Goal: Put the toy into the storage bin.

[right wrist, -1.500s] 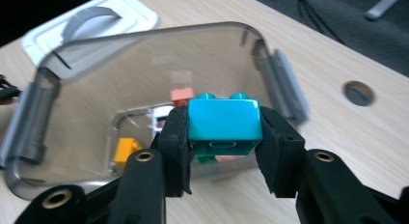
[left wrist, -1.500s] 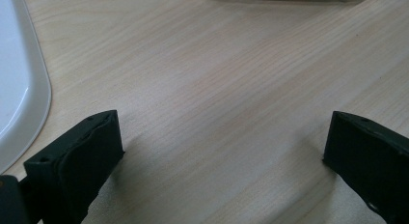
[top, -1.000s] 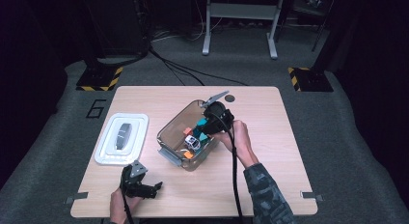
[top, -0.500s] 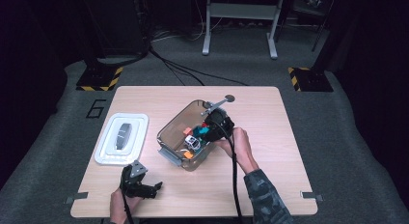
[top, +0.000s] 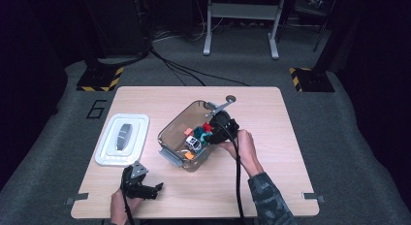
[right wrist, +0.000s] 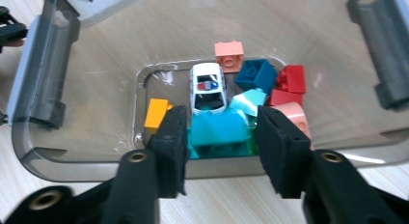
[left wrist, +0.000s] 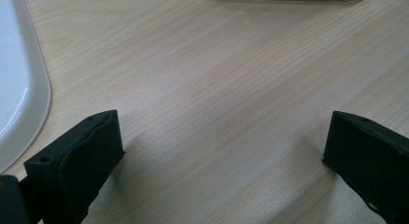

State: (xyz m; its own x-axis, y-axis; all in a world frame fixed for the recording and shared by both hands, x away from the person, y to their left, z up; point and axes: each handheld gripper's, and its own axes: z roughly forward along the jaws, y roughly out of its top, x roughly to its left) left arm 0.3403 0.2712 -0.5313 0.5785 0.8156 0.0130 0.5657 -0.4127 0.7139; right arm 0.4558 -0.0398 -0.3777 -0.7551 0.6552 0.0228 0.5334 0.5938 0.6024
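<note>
A clear smoky plastic container (top: 170, 134) stands mid-table and holds several toy bricks and a small white toy car (top: 193, 143). My right gripper (top: 214, 132) reaches into it from the right. In the right gripper view, a teal brick (right wrist: 217, 130) lies between its jaws, just below the toy car (right wrist: 208, 86). The right gripper (right wrist: 222, 119) has just been opening, a thin gap shows at the pads, and it stands open around the teal brick. My left gripper (top: 151, 188) rests open on the bare wood near the front left. Nothing lies between the left gripper's (left wrist: 224, 132) fingers.
The container's white lid (top: 122, 137) lies flat at the left of the table, close to the left gripper. An orange brick (right wrist: 156, 113), a salmon brick (right wrist: 229, 55), a dark blue brick (right wrist: 255, 75) and red bricks (right wrist: 292, 81) crowd the container floor. Grey latches (right wrist: 48, 69) flank its rim.
The right gripper has shifted slightly toward the near side over the container and its jaws have parted a little. The left gripper has stayed still.
</note>
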